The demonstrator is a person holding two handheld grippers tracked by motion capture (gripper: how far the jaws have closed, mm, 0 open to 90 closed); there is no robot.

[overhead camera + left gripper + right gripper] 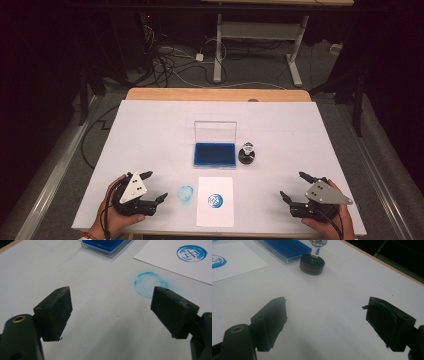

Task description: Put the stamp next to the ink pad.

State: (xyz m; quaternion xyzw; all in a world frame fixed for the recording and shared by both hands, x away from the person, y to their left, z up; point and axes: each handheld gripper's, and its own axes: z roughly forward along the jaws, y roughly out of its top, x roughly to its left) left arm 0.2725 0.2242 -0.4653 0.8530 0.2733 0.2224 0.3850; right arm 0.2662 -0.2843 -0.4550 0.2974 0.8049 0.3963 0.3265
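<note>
Black hand-held gripper, grey plate

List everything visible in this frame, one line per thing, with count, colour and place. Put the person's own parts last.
Table: 1, white top with a wooden far edge, fills the middle of the high view.
Ink pad: 1, blue in a clear case with its lid raised, table centre.
Stamp: 1, black base with a clear knob, upright just right of the ink pad.
Paper: 1, white, near edge, bearing a round blue print.
Smudge: 1, pale blue ring on the table, left of the paper.
Desk: 1, white frame, on the floor beyond the table.
Cables: several, dark and white, on the floor.
Left claw: 1, black, open, near left.
Right claw: 1, black, open, near right.
</note>
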